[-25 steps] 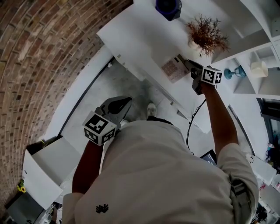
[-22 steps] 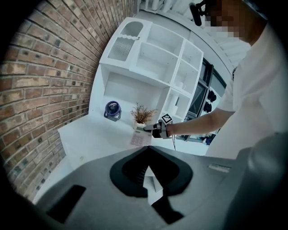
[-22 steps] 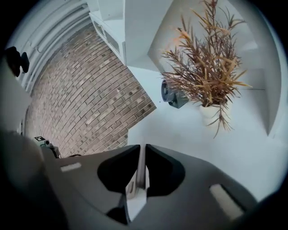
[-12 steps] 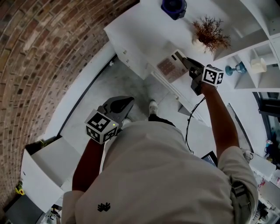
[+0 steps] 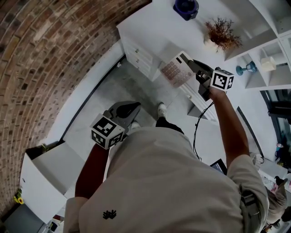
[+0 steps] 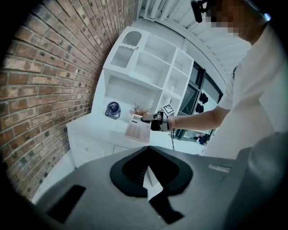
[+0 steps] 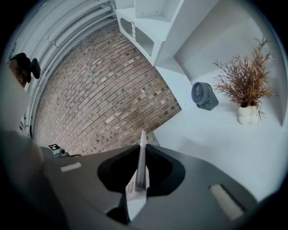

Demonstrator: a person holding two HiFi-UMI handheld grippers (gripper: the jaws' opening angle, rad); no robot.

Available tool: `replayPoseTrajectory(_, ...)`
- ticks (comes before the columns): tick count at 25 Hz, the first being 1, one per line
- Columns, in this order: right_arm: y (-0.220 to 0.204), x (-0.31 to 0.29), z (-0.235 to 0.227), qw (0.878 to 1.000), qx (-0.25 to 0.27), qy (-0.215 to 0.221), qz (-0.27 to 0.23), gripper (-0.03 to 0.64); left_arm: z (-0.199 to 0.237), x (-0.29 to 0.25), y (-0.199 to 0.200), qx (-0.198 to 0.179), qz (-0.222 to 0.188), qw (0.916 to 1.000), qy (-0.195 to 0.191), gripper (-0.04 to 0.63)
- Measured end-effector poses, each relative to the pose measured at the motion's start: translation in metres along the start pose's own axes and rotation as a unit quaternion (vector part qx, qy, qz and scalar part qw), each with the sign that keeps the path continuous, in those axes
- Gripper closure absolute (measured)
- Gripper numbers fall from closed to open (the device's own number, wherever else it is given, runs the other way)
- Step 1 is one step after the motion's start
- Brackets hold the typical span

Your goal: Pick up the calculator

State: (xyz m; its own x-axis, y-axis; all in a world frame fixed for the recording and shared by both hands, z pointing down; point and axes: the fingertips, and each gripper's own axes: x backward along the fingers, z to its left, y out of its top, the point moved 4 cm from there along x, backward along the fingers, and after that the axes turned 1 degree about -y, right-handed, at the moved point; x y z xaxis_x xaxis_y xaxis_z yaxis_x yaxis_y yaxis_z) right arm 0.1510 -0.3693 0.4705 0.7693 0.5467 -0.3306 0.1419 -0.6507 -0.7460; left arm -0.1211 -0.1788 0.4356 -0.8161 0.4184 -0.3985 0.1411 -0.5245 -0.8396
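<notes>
At the right gripper [image 5: 196,69]: jaws clamped on one end of the calculator [image 5: 175,70], which shows edge-on as a thin pale slab in the right gripper view. From the jaws its long axis runs straight out, away from the hand. It hangs tilted at the front edge of the white tabletop [image 5: 159,32], and I judge it clear of the surface. Pale body, grid of pinkish keys facing up, display strip on the side nearest the gripper. The grasp looks done; what remains is carrying it.

Left gripper [image 5: 122,111]: jaws together on nothing, low by the torso, well apart from the calculator.

Farther back on the tabletop: blue fan [image 5: 185,7], dried plant [image 5: 221,32].
</notes>
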Motion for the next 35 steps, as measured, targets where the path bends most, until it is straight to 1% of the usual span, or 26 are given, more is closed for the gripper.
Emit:
replayPoseTrajectory(3,-0.007,-0.002,0.023,1.0,0.011,-0.002,0.001,0.561,-0.001,0.017,-0.012,0.002,-0.002,1.0,-0.003,0.589)
replayPoseTrajectory(7,-0.02,-0.003,0.05,1.0,0.013,0.003,0.011,0.561,-0.003,0.036,-0.03,0.007,0.001,1.0,-0.006,0.589)
replayPoseTrajectory(12,-0.03,-0.004,0.088,1.0,0.014,0.021,0.01,0.561,-0.007,0.056,-0.045,0.009,-0.003,0.9999,-0.008,0.589)
replayPoseTrajectory(16,-0.038,-0.005,0.11,0.999,0.02,0.027,0.013,0.561,-0.008,0.068,-0.057,0.013,-0.005,0.9999,-0.009,0.589)
replayPoseTrajectory(20,-0.044,-0.005,0.131,0.999,0.027,0.023,0.023,0.561,-0.011,0.074,-0.066,0.015,-0.005,0.9998,-0.013,0.589)
replayPoseTrajectory(28,-0.052,-0.009,0.155,0.998,0.031,0.052,0.018,0.561,-0.015,0.084,-0.078,0.013,-0.002,0.9998,-0.016,0.589)
replayPoseTrajectory(32,-0.056,-0.002,0.162,0.998,0.039,0.043,0.022,0.561,-0.02,0.088,-0.078,0.007,-0.005,0.9998,-0.015,0.589)
replayPoseTrajectory(35,-0.059,0.001,0.164,0.998,0.036,0.051,0.015,0.561,-0.023,0.089,-0.081,0.005,-0.007,0.9999,-0.014,0.589)
